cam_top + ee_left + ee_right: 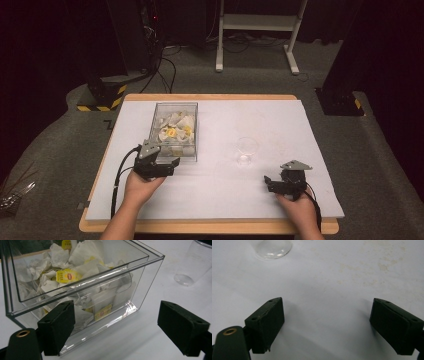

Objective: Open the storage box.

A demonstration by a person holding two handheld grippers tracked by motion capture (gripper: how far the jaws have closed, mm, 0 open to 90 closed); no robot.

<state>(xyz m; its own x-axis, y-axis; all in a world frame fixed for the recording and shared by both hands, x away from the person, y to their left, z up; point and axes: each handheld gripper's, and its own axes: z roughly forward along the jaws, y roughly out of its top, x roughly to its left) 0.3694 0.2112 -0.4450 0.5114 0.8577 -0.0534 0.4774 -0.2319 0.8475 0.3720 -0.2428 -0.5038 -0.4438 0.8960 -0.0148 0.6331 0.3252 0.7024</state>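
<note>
A clear plastic box full of white tea bags with yellow tags stands on the white mat, left of centre. My left gripper hovers at the box's near right corner, open, with nothing between its jaws; in the left gripper view the box wall rises just beyond the gripper. A clear plastic cup stands upright right of centre, its base showing at the top of the right gripper view. My right gripper rests low near the front right, open and empty over bare mat.
The white mat covers a wooden table with its edge near the person. Faint brown stains mark the mat. Beyond the table stand black equipment bases, cables and a white frame.
</note>
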